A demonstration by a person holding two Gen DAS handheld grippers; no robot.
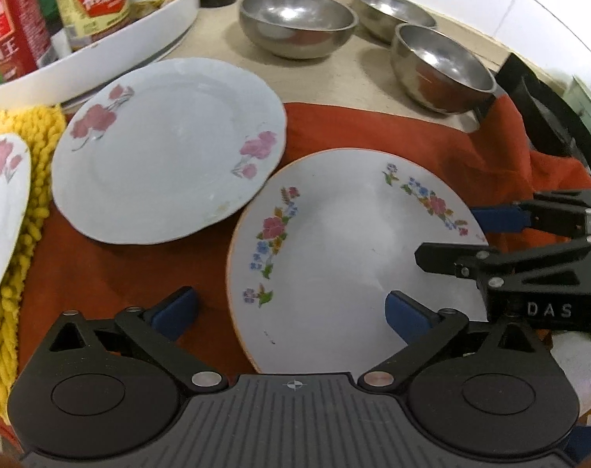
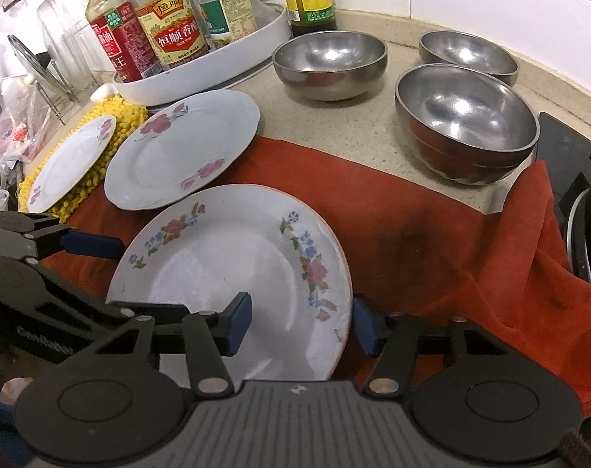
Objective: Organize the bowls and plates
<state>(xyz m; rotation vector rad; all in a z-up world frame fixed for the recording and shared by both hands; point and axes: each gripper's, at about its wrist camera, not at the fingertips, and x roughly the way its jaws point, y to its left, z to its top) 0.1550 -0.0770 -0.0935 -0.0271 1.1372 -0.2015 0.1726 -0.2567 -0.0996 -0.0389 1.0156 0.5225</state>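
So both grippers are hanging over the plate with the multicoloured flowers (image 2: 233,284), which is sitting on the red cloth (image 2: 404,226) at the front of the counter (image 2: 357,128). The right gripper (image 2: 301,321) is straddling that plate's right rim, one blue pad over the inside of the plate and the other just outside the edge; the jaws are only partly spread, and I honestly can't tell if the pads are actually pressing on the rim. The left gripper (image 1: 291,312) is sitting with its jaws spread wide around the plate's near-left edge, one pad over the cloth and one over the plate, pinching nothing. A second plate with pink flowers (image 1: 170,148) is lying just behind, its edge overlapping the first plate's rim a bit. A third, smaller pink-flowered plate (image 2: 69,163) is resting on a yellow chenille mat (image 2: 100,148) off to the left. Three steel bowls (image 2: 330,64) (image 2: 467,121) (image 2: 469,54) are standing apart on the bare counter at the back, next to a white tray (image 2: 201,78) of sauce bottles (image 2: 170,23).
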